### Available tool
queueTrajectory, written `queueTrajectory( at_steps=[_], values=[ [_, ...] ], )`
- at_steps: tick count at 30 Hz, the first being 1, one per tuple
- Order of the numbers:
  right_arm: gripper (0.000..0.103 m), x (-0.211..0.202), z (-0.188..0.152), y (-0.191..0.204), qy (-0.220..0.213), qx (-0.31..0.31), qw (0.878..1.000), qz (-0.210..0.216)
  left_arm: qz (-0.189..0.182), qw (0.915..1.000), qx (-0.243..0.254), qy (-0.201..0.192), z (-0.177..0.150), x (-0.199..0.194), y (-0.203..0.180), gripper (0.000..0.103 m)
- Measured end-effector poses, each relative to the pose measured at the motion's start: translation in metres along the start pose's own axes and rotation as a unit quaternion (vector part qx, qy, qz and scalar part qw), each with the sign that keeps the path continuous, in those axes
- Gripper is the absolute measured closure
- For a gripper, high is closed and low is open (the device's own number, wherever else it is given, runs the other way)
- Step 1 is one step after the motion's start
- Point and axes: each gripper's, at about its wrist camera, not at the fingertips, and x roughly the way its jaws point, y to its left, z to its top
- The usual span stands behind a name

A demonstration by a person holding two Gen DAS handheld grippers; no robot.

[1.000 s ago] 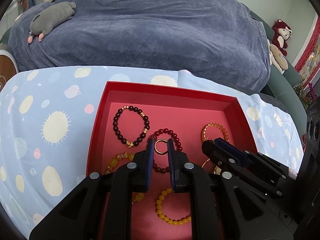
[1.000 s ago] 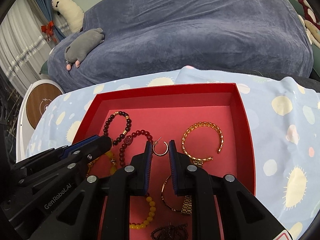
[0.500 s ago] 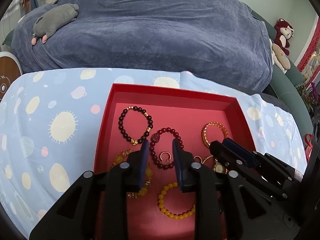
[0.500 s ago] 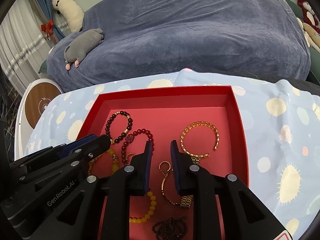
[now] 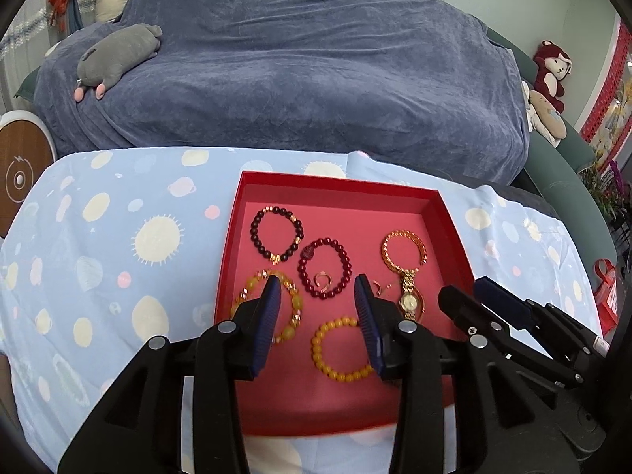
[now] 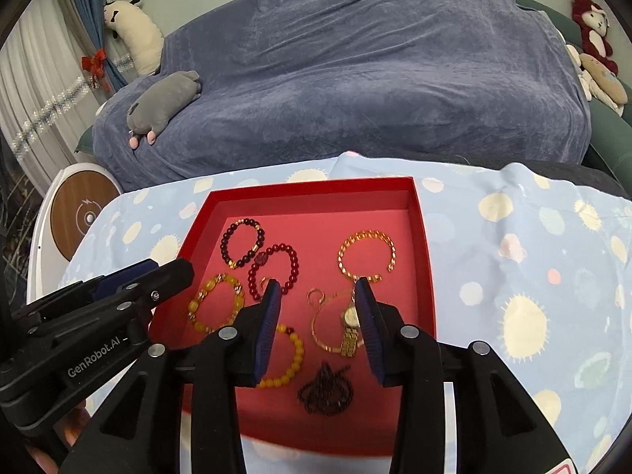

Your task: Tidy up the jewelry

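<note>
Behind everything, a sofa under a blue-grey throw (image 5: pixel 316 79) fills the background, with a grey plush toy (image 5: pixel 118 55) on its left end. In front lies a pale blue cloth with sun prints (image 5: pixel 118 237), apparently there to protect the surface beneath. On it sits the red tray (image 5: pixel 339 183), its low walls keeping the jewelry together. Two dark bead bracelets (image 5: pixel 276 234) and (image 5: pixel 324 268) lie toward the far left corner, a gold chain bracelet (image 5: pixel 403 251) toward the right wall, a gold watch (image 6: pixel 349 326) near the middle, yellow bead bracelets (image 5: pixel 339 349) by the near edge, and a dark beaded tangle (image 6: pixel 326 389) nearest. Small gold hoop earrings (image 5: pixel 323 279) and (image 6: pixel 316 299) rest loose on the tray floor. Left gripper (image 5: pixel 318 294) and right gripper (image 6: pixel 318 296) hover over the tray, jaws partly apart and opening, holding nothing.
</note>
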Motion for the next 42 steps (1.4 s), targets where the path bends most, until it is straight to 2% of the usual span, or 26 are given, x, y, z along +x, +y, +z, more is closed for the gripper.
queueTrajectory(
  at_steps=[2, 4, 5, 7, 11, 16, 20, 23, 28, 31, 36, 41, 42],
  values=[
    [0.065, -0.012, -0.010, 0.000, -0.001, 0.001, 1.000, -0.005, 0.003, 1.0000, 0.001, 0.000, -0.007, -0.009, -0.001, 0.065],
    [0.064, -0.022, -0.019, 0.001, -0.002, 0.001, 1.000, -0.009, 0.007, 1.0000, 0.001, -0.001, -0.016, -0.019, -0.003, 0.054],
    [0.064, -0.028, -0.025, 0.001, -0.002, 0.001, 1.000, -0.012, 0.010, 0.9999, 0.002, -0.004, -0.021, -0.025, -0.004, 0.052],
    [0.059, -0.038, -0.035, 0.000, -0.002, 0.008, 1.000, -0.016, 0.010, 0.9999, 0.003, -0.006, -0.030, -0.035, -0.005, 0.051],
    [0.058, -0.055, -0.057, -0.003, 0.002, 0.024, 0.999, -0.023, 0.012, 0.9999, 0.007, -0.003, -0.049, -0.049, -0.008, 0.050],
    [0.049, -0.074, -0.082, -0.003, 0.002, 0.026, 0.999, -0.034, 0.025, 0.9997, 0.005, -0.004, -0.074, -0.065, -0.011, 0.035],
    [0.048, -0.085, -0.097, -0.008, 0.002, 0.045, 0.998, -0.032, 0.035, 0.9994, 0.003, 0.003, -0.093, -0.072, -0.011, 0.032],
    [0.044, -0.089, -0.105, -0.008, 0.005, 0.049, 0.998, -0.037, 0.044, 0.9990, 0.000, 0.006, -0.103, -0.077, -0.011, 0.028],
    [0.026, -0.095, -0.115, -0.009, 0.003, 0.051, 0.998, -0.040, 0.052, 0.9984, -0.020, 0.007, -0.113, -0.081, -0.003, 0.023],
    [0.022, -0.098, -0.119, -0.008, 0.004, 0.047, 0.998, -0.043, 0.059, 0.9979, -0.026, 0.006, -0.117, -0.084, -0.001, 0.019],
    [0.019, -0.103, -0.123, -0.004, -0.005, 0.026, 0.998, -0.065, 0.084, 0.9964, -0.009, -0.003, -0.121, -0.089, -0.004, 0.014],
    [0.016, -0.107, -0.124, -0.005, -0.008, 0.026, 0.997, -0.073, 0.090, 0.9959, -0.009, -0.003, -0.124, -0.093, -0.004, 0.012],
    [0.009, -0.108, -0.125, -0.005, -0.007, 0.027, 0.997, -0.074, 0.093, 0.9956, -0.010, -0.004, -0.125, -0.093, -0.003, 0.012]
  ],
)
